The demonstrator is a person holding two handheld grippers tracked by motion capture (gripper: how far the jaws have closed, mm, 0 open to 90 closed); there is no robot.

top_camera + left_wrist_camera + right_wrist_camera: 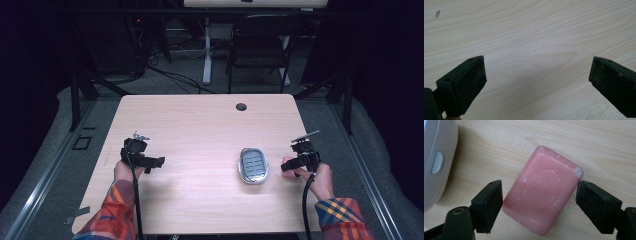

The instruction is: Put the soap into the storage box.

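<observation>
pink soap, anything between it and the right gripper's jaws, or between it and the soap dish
Nothing visible. The pink soap lies flat on the table between the right gripper's open jaws, with only slim gaps at each pad. Bare wood separates it from the soap dish beside it.

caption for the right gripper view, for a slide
Open right hand-held gripper straddling a pink soap bar on the wooden table, white soap dish at the left edge.

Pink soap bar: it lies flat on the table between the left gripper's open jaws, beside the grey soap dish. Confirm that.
Not the left. The pink soap bar lies flat between the open jaws of the right gripper, as the right gripper view shows, with the grey soap dish beside it. The left gripper is open over the bare table.
</observation>
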